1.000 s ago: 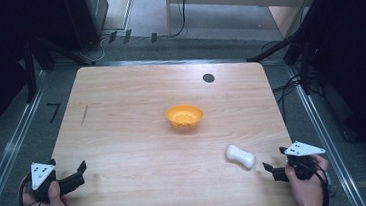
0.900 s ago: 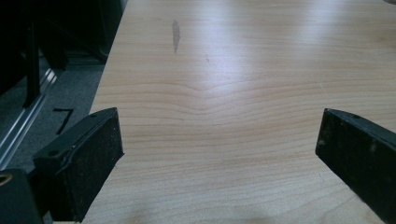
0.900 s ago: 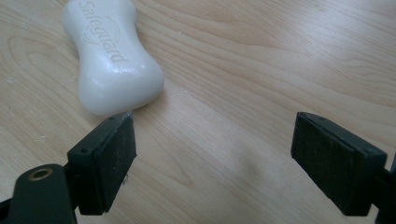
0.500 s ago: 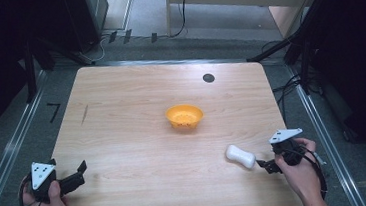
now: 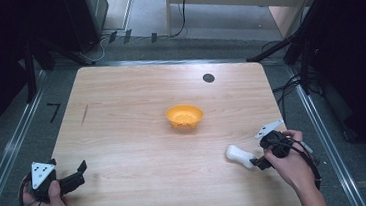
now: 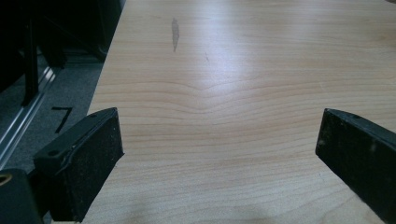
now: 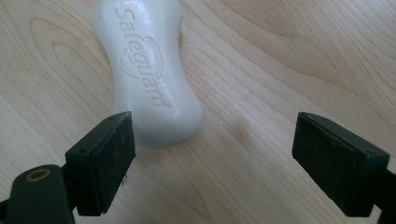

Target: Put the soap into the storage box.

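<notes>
High view: I hold the right gripper at the lower right of the frame, jaws released and empty, just beside the soap lying flat on the table. Right gripper view: the soap fills the upper left, its near end beside the left jaw but not yet between the pads. The left gripper rests at lower left, jaws wide and empty, well apart from everything. The bowl sits empty at centre. Judged progress: approach nearly done; the grasp, lift and any placing, presumably into the bowl, remain.
</notes>
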Available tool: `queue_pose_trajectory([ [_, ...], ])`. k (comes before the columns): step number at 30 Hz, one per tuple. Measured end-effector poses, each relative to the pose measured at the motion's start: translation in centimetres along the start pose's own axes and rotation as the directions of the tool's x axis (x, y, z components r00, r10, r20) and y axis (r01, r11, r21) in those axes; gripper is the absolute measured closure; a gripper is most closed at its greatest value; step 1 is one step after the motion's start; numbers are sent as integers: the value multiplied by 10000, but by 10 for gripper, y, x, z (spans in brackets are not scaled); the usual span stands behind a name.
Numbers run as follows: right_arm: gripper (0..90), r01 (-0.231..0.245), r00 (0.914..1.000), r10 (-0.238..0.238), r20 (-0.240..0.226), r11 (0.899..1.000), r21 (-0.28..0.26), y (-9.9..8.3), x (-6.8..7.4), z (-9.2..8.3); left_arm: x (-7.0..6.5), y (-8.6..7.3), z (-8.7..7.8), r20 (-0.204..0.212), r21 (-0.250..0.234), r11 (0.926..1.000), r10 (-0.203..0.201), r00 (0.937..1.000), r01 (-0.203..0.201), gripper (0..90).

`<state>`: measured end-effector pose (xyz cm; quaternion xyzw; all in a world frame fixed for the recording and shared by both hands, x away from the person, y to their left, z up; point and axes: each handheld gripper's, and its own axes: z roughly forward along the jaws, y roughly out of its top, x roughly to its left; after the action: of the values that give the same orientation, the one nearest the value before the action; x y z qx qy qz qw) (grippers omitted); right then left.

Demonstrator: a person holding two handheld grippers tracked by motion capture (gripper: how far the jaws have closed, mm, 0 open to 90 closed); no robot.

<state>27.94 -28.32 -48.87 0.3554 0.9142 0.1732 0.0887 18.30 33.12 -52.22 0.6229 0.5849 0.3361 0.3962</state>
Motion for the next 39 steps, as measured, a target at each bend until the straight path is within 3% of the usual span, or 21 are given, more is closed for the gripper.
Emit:
queue_pose_trajectory([
  [6, 139, 341, 9994, -336, -120, 9984, 455, 12, 2, 1, 0, 0, 0, -1, 17, 10000, 15, 10000, -15, 12],
  [21, 157, 693, 9975, -660, -271, 9858, 1528, 34, 8, 10, 0, 0, 0, -31, 89, 10000, 29, 10000, -29, 12],
  [30, 223, 919, 9953, -840, -491, 9778, 1884, 47, 13, 15, 0, 0, 0, -23, 113, 9999, 46, 10000, -45, 12],
  [39, 313, 1408, 9885, -1238, -873, 9634, 2281, 56, 21, 27, 0, 0, 1, -8, 113, 9999, 63, 10000, -63, 12],
])
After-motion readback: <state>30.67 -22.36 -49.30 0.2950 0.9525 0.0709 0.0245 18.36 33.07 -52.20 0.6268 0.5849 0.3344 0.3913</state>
